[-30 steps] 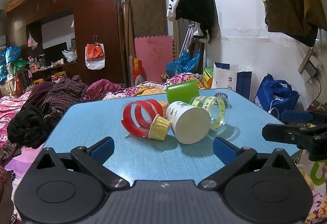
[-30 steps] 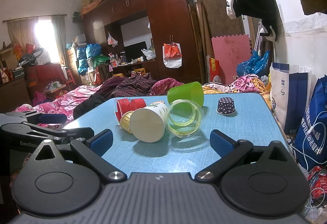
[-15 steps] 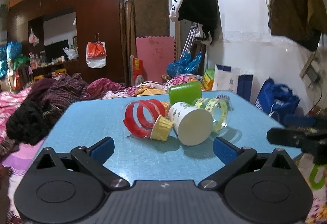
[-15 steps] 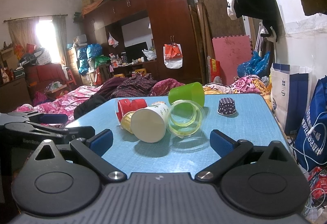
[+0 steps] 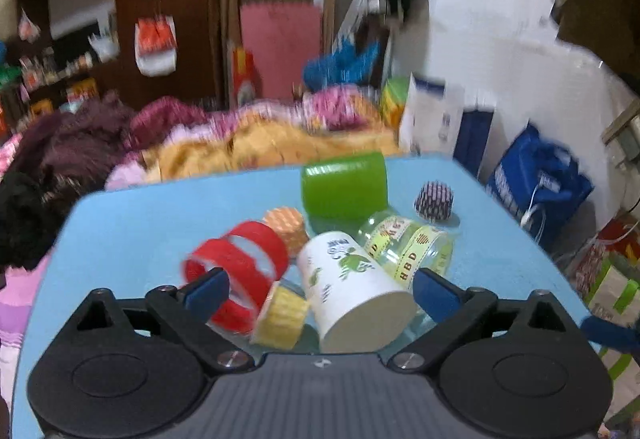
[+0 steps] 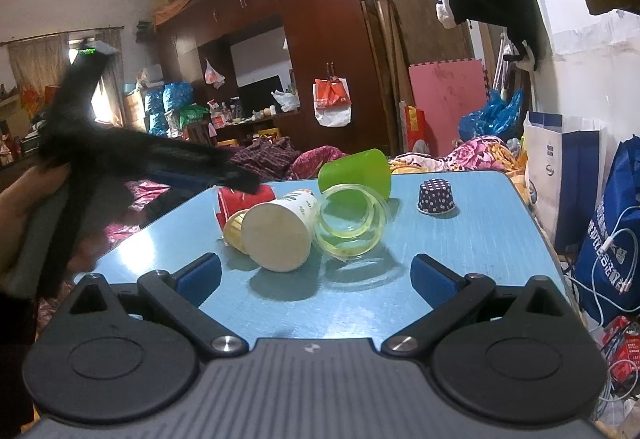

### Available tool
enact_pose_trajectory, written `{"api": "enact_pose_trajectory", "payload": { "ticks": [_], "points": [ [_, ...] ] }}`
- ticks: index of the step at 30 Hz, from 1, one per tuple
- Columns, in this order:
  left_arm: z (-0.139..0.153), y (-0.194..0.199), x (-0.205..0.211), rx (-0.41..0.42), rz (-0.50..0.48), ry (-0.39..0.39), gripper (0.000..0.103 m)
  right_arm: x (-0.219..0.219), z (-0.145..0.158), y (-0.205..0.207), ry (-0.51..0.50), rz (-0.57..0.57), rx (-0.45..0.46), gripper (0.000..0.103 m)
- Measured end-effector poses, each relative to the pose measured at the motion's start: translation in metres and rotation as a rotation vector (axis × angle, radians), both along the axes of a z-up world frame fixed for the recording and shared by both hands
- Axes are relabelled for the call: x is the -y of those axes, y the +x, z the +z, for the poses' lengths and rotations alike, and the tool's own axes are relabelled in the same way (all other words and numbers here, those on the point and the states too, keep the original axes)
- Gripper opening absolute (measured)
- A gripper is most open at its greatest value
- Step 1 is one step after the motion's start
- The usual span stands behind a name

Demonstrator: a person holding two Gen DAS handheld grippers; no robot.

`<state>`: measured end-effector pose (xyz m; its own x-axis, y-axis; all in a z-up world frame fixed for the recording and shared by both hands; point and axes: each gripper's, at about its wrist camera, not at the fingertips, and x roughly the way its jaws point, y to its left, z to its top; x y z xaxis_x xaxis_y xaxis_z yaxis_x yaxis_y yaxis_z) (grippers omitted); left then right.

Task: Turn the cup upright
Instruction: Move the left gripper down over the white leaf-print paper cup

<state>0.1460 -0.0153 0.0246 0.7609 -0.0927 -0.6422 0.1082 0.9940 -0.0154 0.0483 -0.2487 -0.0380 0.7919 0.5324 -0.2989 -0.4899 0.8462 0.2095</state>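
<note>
Cluttered bedroom, blue tabletop (image 6: 472,239): white paper cup with green print (image 5: 352,291) lying sideways, light, crushable; best gripped mid-wall. Left gripper (image 5: 320,289) spread wide around it, right gripper (image 6: 316,275) likewise apart.

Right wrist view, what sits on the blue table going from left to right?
Red cup → yellow cupcake liner → white paper cup → clear yellow-banded cup → dotted cupcake liner.
</note>
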Motion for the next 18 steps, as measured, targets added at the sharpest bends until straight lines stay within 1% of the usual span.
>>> {"api": "enact_pose_trajectory", "payload": {
  "ticks": [1, 3, 6, 8, 11, 12, 15, 18],
  "points": [
    [-0.002, 0.010, 0.003, -0.032, 0.006, 0.002, 0.098, 0.002, 0.000, -0.001, 0.002, -0.002, 0.000, 0.102],
    [-0.004, 0.026, 0.006, -0.069, 0.024, 0.010, 0.098, 0.005, 0.001, 0.000, 0.007, -0.004, 0.001, 0.102],
    [-0.008, 0.040, 0.005, -0.108, 0.044, -0.002, 0.098, 0.008, 0.002, 0.001, 0.012, -0.008, -0.001, 0.102],
    [-0.010, 0.042, 0.006, -0.130, 0.049, -0.014, 0.097, 0.008, 0.002, 0.001, 0.014, -0.008, 0.000, 0.102],
    [-0.012, 0.041, 0.015, -0.139, 0.025, 0.006, 0.097, 0.008, 0.001, 0.000, 0.013, -0.008, 0.001, 0.102],
    [-0.012, 0.043, 0.017, -0.142, 0.027, 0.011, 0.096, 0.009, 0.001, 0.000, 0.013, -0.007, 0.002, 0.102],
    [-0.015, 0.047, 0.016, -0.162, 0.034, 0.000, 0.091, 0.010, 0.002, 0.000, 0.017, -0.007, 0.010, 0.102],
    [-0.017, 0.051, 0.014, -0.174, 0.039, -0.009, 0.091, 0.012, 0.002, 0.001, 0.022, -0.011, 0.011, 0.102]
  ]
}}
